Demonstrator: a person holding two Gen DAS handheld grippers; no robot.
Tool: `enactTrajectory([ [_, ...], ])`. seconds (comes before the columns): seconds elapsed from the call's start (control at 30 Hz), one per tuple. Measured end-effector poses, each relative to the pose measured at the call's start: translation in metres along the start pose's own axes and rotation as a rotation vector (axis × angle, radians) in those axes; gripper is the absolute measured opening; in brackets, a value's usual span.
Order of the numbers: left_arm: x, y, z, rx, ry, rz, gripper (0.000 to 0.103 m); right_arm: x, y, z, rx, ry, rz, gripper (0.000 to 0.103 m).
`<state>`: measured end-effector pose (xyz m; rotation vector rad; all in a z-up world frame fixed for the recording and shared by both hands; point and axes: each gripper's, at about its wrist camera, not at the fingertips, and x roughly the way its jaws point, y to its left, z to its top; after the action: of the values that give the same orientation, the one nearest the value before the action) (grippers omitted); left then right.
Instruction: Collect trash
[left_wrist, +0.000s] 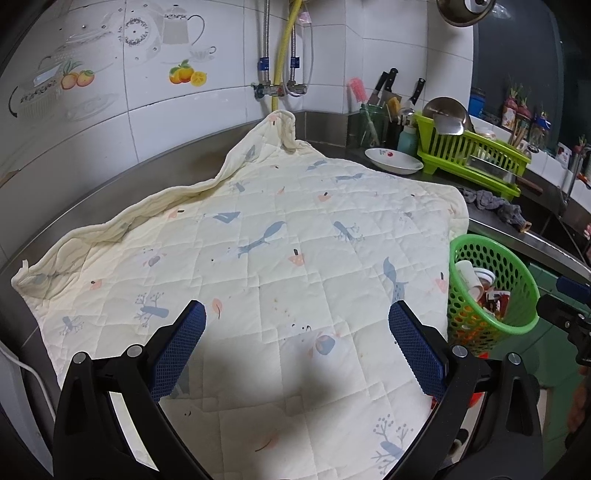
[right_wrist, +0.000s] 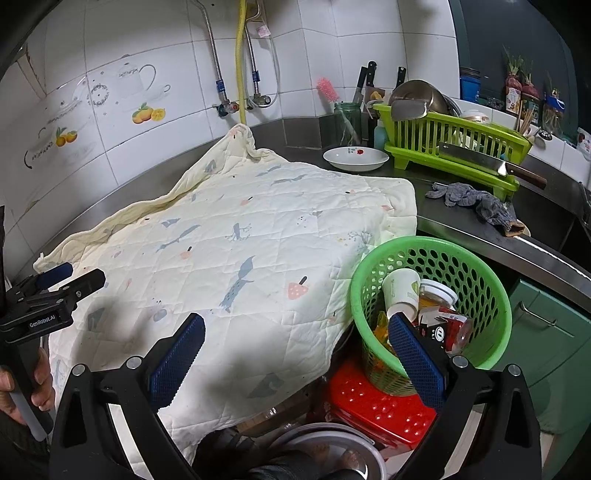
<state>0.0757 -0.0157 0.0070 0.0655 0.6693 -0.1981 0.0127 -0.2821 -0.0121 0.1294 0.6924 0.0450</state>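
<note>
A green mesh trash basket (right_wrist: 491, 273) stands on a red stool (right_wrist: 380, 406) to the right of a cream quilted cloth (right_wrist: 236, 251). It holds a paper cup (right_wrist: 400, 291), a lidded cup (right_wrist: 437, 295), a red carton (right_wrist: 443, 328) and other trash. The basket also shows in the left wrist view (left_wrist: 517, 273). My left gripper (left_wrist: 297, 314) is open and empty above the cloth (left_wrist: 258, 240). My right gripper (right_wrist: 297, 325) is open and empty over the cloth's right edge, its right fingertip (right_wrist: 402, 332) in front of the basket.
A steel counter (right_wrist: 461, 218) carries a white dish (right_wrist: 356, 158), a green dish rack (right_wrist: 454, 144) with a cleaver (right_wrist: 491, 164), and a grey rag (right_wrist: 472, 203). Knives and a jar stand at the tiled back wall. A steel bowl (right_wrist: 332, 443) sits below, green cabinets (right_wrist: 554, 350) right.
</note>
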Motion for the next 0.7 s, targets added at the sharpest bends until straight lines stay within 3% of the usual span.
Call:
enactTrajectory([
  [0.7, 0.0064, -0.0033, -0.0008, 0.017, 0.012, 0.005, 0.098, 0.0068, 0.0021, -0.0022, -0.007, 0.017, 0.004, 0.096],
])
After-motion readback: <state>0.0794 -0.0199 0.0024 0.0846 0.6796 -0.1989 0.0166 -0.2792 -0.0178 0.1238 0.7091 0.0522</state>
